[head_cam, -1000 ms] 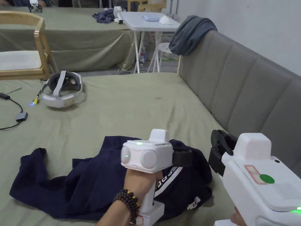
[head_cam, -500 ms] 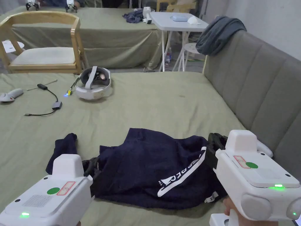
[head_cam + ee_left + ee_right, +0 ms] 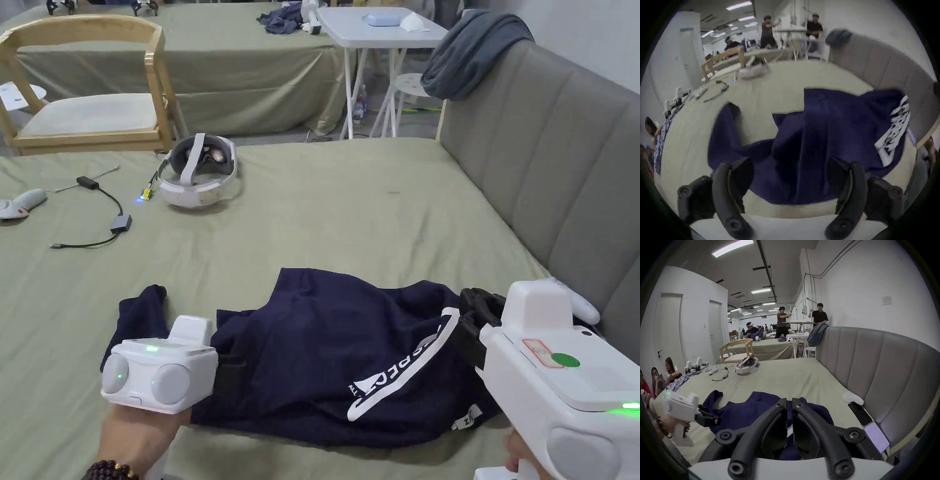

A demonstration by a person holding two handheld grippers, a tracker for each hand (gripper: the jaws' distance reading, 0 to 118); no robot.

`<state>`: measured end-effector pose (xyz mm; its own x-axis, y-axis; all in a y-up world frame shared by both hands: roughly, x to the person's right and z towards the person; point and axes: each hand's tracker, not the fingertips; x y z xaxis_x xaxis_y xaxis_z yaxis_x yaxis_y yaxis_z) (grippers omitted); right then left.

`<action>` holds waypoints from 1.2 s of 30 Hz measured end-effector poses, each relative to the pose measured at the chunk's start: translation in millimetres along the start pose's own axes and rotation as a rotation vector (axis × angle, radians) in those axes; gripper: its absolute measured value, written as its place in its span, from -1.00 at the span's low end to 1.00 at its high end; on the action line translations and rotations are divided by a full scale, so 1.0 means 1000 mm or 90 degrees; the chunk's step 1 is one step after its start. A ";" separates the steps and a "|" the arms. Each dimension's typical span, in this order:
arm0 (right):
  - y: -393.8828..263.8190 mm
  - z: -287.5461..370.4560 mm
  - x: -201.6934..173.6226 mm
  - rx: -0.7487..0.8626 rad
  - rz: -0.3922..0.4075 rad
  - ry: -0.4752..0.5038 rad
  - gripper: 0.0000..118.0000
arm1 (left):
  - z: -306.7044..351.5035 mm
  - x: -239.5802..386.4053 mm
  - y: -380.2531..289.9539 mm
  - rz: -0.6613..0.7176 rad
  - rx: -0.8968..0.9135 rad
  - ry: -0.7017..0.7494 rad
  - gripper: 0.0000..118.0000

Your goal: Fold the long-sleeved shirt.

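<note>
The dark blue shirt (image 3: 337, 356) lies in a crumpled heap on the bed (image 3: 350, 206), near the grey headboard. Nothing looks folded yet. The left claw (image 3: 790, 183) hangs over its near edge, jaws wide apart, holding nothing. The right claw (image 3: 789, 404) has its jaws close together at the shirt's right end; I cannot tell if cloth is pinched. I think spreading it flat comes first.

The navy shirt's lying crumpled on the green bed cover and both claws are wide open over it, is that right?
Not quite. The navy shirt does lie crumpled on the green bed cover, and the left claw is wide open, but the right claw is shut, as the right gripper view shows.
</note>
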<state>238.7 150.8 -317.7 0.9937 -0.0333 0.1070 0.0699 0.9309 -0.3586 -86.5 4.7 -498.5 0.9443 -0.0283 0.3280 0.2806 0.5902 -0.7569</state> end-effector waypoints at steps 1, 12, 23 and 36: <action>-0.002 -0.002 0.003 -0.007 -0.002 -0.007 -0.92 | -0.018 0.003 -0.004 -0.010 -0.025 0.007 0.19; -0.069 -0.047 0.080 -0.233 -0.028 -0.117 0.80 | 0.057 -0.006 0.000 0.029 0.033 -0.053 -0.81; -0.119 -0.173 0.111 -0.366 0.043 -0.010 0.16 | 0.080 -0.019 0.006 0.025 0.075 -0.065 -0.81; 0.050 -0.066 0.099 -0.080 0.037 0.083 -0.80 | 0.142 -0.059 0.067 0.063 0.181 -0.038 -0.84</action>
<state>346.3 169.9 -386.6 0.9988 -0.0353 -0.0351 0.0145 0.8804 -0.4741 -147.9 160.2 -488.4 0.9505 0.0821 0.2997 0.1214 0.7898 -0.6013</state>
